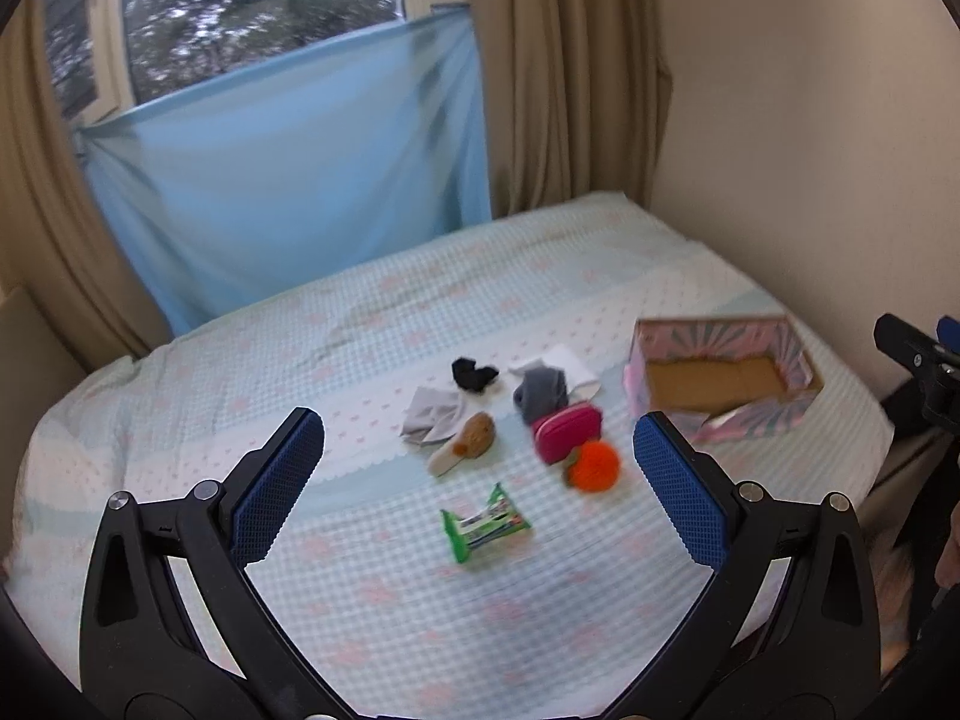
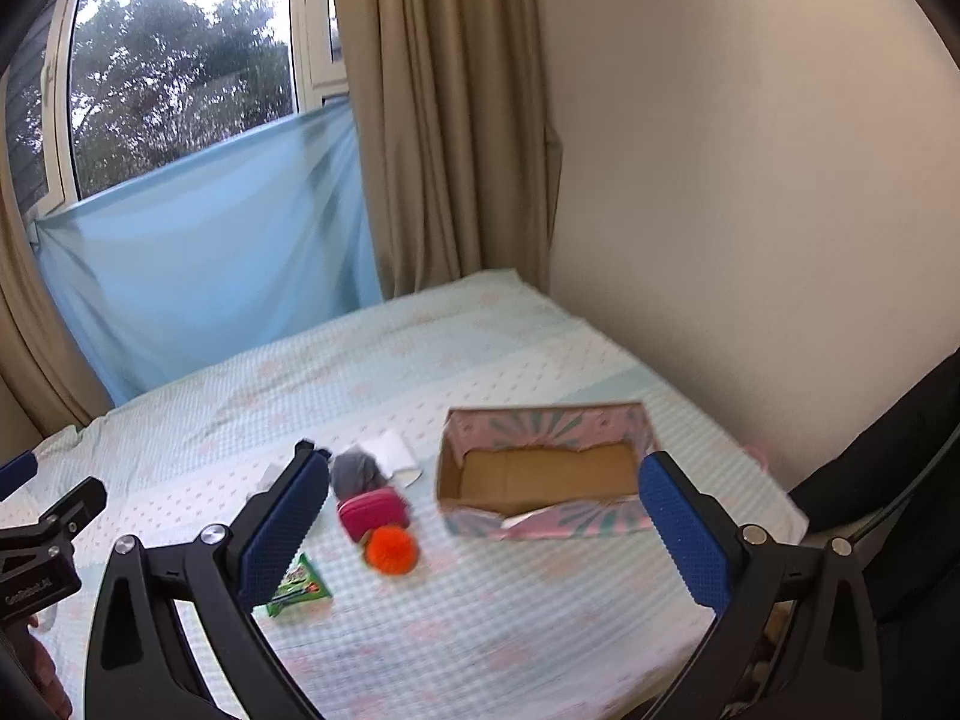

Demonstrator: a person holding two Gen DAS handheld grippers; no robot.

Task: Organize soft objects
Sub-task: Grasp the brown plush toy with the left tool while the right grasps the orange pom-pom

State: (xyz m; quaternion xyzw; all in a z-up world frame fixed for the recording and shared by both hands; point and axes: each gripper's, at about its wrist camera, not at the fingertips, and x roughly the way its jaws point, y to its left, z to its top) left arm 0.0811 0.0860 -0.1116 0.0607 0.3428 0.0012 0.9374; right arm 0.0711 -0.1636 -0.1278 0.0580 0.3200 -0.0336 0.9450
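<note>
On the bed (image 1: 180, 396), a cluster of small soft things lies near the middle of the checked sheet, with an open box (image 1: 723, 381) off to its right, by the wall. The box is empty, its cardboard floor bare, so it looks set there to receive the pile. Nearest the left gripper (image 1: 480, 468) is a green packet (image 1: 485, 523); beyond it sit an orange pompom (image 1: 594, 465), touching a pink pouch (image 1: 567, 432), then a brown plush toy (image 1: 477, 435), a grey sock (image 1: 540, 393), a black sock (image 1: 474, 373) and pale cloths.

Both claws hover above the bed, spread wide and holding nothing. The right gripper (image 2: 483, 516) faces the box and the pompom, which suggests it will handle the drop-off side, while the left faces the pile; nothing appears sorted yet.

The green packet carries printing, but blur makes it unreadable. A small white mark on the left gripper's body in the right view is also too small to read.
</note>
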